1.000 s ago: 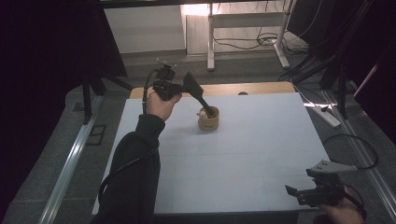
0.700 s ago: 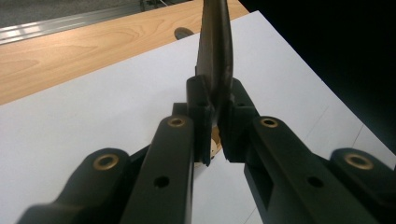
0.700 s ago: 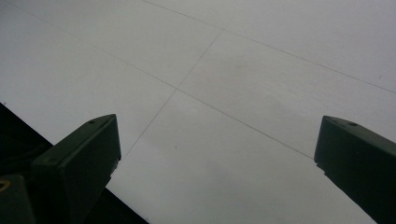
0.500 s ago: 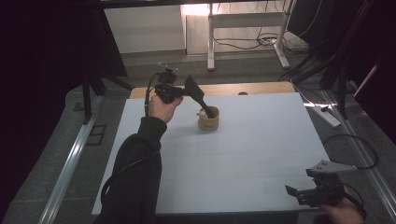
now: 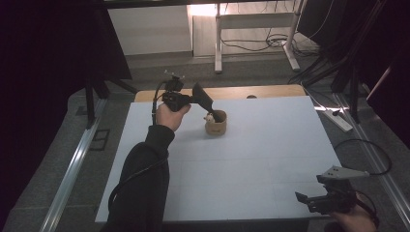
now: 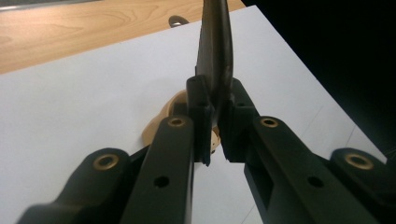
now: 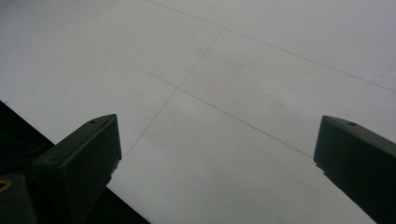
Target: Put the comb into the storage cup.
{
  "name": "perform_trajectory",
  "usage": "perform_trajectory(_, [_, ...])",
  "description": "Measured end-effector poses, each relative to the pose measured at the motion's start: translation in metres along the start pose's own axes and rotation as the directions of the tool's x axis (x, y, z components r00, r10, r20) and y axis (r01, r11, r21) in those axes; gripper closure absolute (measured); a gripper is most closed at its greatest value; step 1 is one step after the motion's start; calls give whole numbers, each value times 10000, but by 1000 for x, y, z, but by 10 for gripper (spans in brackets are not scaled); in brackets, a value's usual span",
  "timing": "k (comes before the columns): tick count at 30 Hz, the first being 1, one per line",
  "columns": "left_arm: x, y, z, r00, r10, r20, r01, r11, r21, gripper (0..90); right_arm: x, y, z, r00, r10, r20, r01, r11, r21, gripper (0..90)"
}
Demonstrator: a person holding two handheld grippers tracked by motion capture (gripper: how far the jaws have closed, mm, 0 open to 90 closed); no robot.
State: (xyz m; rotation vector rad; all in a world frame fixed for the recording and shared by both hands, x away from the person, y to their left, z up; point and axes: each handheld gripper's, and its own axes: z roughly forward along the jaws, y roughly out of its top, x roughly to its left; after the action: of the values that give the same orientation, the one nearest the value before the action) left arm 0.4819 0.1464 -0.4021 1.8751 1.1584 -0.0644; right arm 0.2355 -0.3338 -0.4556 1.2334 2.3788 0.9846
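My left gripper (image 5: 209,107) hovers just above a small tan cup (image 5: 216,127) at the back middle of the white table cover. In the left gripper view its jaws (image 6: 214,121) are shut on a dark flat blade-like piece (image 6: 215,51) that sticks out past the fingertips. The cup (image 6: 156,126) shows partly under the jaws. Something small and white (image 5: 209,117) sits at the cup's rim. My right gripper (image 5: 302,198) rests low at the near right corner, jaws wide apart (image 7: 217,140) over bare white surface, nothing between them.
The white cover (image 5: 251,164) lies over a wooden table whose bare edge (image 5: 241,92) runs along the back. A small metal ring (image 6: 178,21) lies on that wood. Cables and a power strip (image 5: 338,121) lie on the floor at the right.
My left hand has come down a little toward the cup with the dark piece in its jaws. The right gripper has stayed where it was.
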Motion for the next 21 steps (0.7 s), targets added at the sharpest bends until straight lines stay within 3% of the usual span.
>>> perform_trajectory(6, [4, -4, 3, 9999, -125, 16, 125, 9999, 14, 826, 0, 0, 0, 10000, -29, -17, 29, 10000, 23, 13])
perform_trajectory(21, [20, -15, 2, 9968, -736, 320, 750, 9961, -464, 820, 1, 0, 1, 10000, -63, -7, 63, 10000, 64, 13])
